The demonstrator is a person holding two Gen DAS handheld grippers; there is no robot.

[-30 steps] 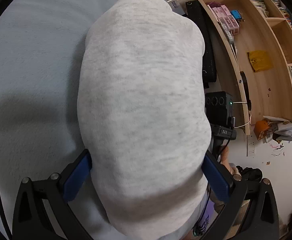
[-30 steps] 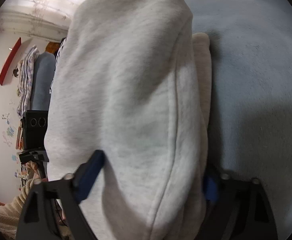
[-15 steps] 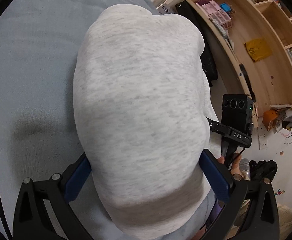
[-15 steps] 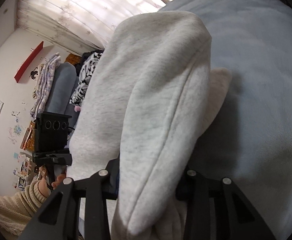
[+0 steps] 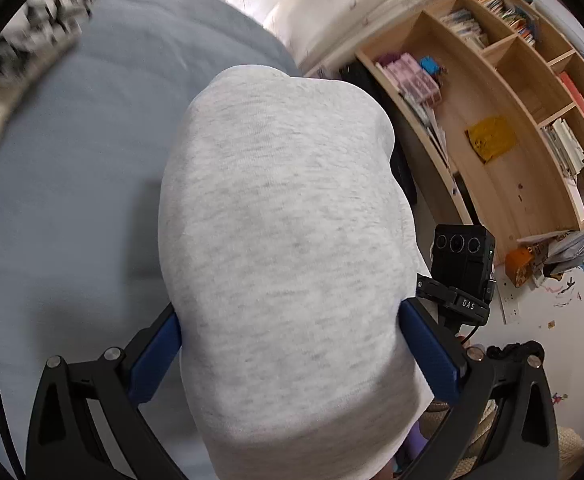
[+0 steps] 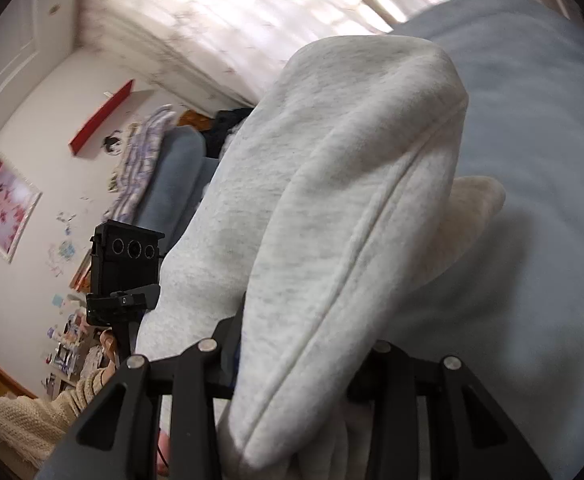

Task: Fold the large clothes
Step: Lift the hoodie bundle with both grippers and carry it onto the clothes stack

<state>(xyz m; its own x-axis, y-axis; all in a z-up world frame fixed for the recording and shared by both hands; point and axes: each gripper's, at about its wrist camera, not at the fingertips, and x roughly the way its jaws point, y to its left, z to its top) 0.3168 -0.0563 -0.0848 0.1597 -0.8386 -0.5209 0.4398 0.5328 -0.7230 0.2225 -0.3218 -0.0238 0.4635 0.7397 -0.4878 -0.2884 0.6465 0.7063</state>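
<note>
Both grippers are clamped on the light grey garment (image 5: 284, 240), which is held above the blue-grey bed cover (image 5: 72, 160). The left gripper (image 5: 290, 332) is spread wide, its blue pads (image 5: 432, 352) pressed against a thick bundle; the right gripper (image 6: 300, 364) is closed narrowly around a seamed fold.
</note>
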